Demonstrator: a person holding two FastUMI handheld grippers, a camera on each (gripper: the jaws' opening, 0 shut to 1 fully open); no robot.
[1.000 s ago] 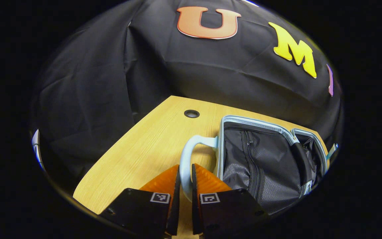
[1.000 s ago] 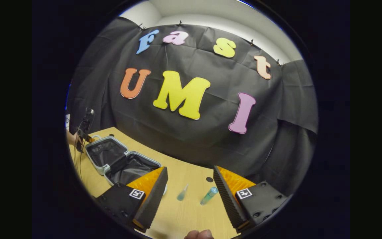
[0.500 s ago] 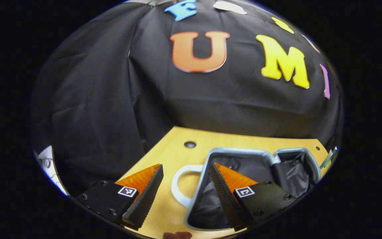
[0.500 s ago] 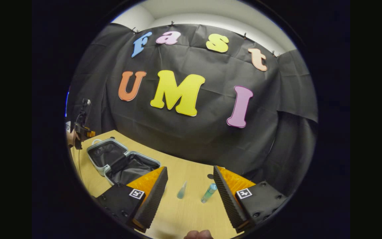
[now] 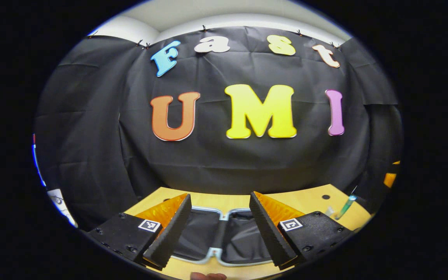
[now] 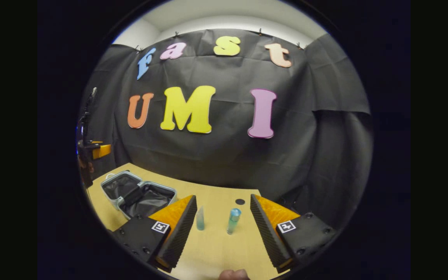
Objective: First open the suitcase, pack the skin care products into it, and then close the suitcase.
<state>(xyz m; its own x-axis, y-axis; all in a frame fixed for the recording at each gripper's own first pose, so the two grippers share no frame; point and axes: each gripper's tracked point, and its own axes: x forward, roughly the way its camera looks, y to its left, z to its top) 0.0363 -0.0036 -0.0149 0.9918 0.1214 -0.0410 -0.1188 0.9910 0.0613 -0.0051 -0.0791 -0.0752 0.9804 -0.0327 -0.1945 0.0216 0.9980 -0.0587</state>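
While both tools gape wide, the left tool (image 5: 219, 229) hides the open suitcase's (image 5: 204, 233) sides.

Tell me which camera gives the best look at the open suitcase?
The right gripper view: the open pale-blue suitcase with dark lining lies whole on the wooden table, both halves visible. The left gripper view sees only part of its lining and rim between the open tongs.

Wooden table (image 6: 216, 249): open suitcase (image 6: 138, 194), two bottles (image 6: 233, 220)
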